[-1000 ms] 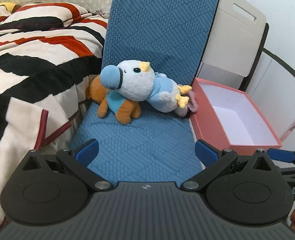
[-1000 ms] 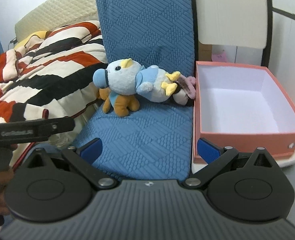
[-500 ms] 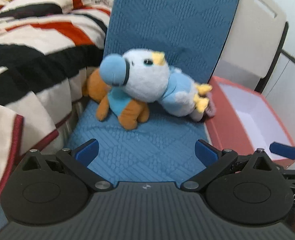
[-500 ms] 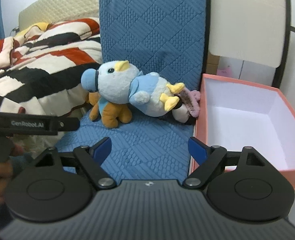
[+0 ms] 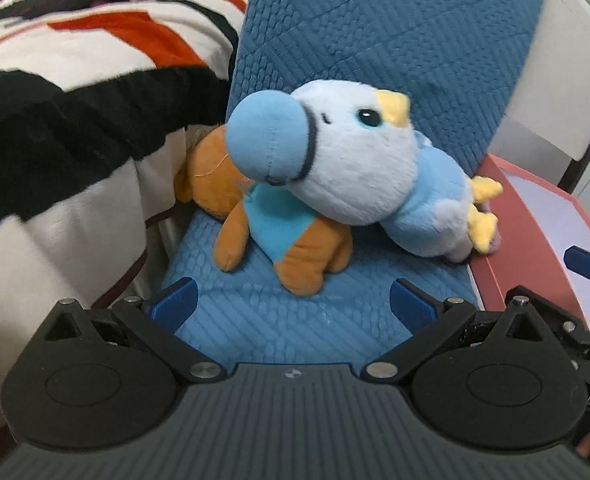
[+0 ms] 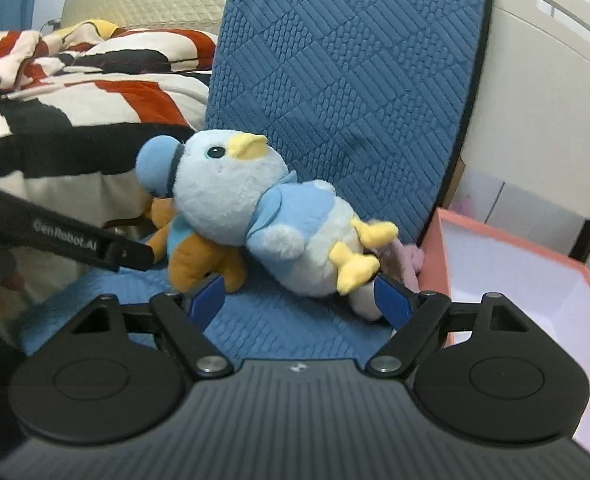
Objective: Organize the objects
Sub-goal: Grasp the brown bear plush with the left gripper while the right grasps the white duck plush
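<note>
A soft toy bird (image 5: 359,168) lies in the middle of the left wrist view, on a blue chair cushion (image 5: 295,316). It is white and light blue, with a big blue round nose, a yellow tuft on its head and yellow feet. In the right wrist view the bird (image 6: 247,216) is in the middle too, lying on its side with its feet toward the right.

Under the bird's head is an orange toy (image 5: 307,248) with a blue bib. The bird rests on top of it, so most of the orange toy is hidden. In the right wrist view only its orange legs (image 6: 199,260) poke out below the bird. A small pink thing (image 6: 405,260) sits behind the bird's feet, but it is too hidden to tell what it is.

The left gripper (image 5: 293,304) is at the bottom of its view. Its jaws are wide apart and hold nothing. The orange toy's foot is just in front of them.

The right gripper (image 6: 299,296) is also spread wide and holds nothing. Its blue fingertips (image 6: 207,294) sit close to the bird's body, one by the orange leg and one by the bird's bottom.

A pink box (image 6: 535,280) with a white inside stands open at the right edge, just beside the cushion. A striped blanket (image 5: 75,100) in red, black and white fills the upper left. The blue chair back (image 6: 343,80) stands up behind the toys.
</note>
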Demonstrator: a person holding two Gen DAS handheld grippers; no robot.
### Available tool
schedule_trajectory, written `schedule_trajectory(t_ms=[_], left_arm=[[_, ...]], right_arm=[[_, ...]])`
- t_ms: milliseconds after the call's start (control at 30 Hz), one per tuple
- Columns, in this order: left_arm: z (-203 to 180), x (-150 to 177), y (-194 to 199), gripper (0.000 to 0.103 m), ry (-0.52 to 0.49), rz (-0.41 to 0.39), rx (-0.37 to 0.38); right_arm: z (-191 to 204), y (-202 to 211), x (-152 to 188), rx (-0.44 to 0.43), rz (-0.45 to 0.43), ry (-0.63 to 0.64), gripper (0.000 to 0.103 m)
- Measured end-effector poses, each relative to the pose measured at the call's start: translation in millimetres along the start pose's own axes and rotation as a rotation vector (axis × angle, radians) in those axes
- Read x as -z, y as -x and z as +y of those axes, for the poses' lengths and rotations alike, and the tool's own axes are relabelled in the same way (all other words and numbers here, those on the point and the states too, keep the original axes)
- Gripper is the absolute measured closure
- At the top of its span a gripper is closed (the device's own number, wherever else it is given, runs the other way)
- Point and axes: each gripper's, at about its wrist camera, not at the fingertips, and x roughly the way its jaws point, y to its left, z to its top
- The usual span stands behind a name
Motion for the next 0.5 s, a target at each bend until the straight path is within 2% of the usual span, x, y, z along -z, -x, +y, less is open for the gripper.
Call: schedule_trajectory(t_ms=[67,167,267,367,500], left_arm=[[6,-7,-14,0.000,0.003,0.029,0.011],[13,-16,-28,0.000,0.010,0.027,0.009],[23,-24,-39,0.000,0.071,0.035,0.046],[35,-29,-54,0.001,0.172,0.067,0.110],[48,-33,-69,0.006,0.266,0.089,0.132]], right_arm=[[-3,-13,0,-0.030,0.024,0.023,0.020],[-11,-27,-1,-0.015,0.046,0.037,0.020],[-9,-37,-4,-0.010,0.029,0.093,0.020],[1,-51,-7,0.021,0.000,0.217,0.020],[19,-70,-7,0.045,-0.022,0.423,0.020]])
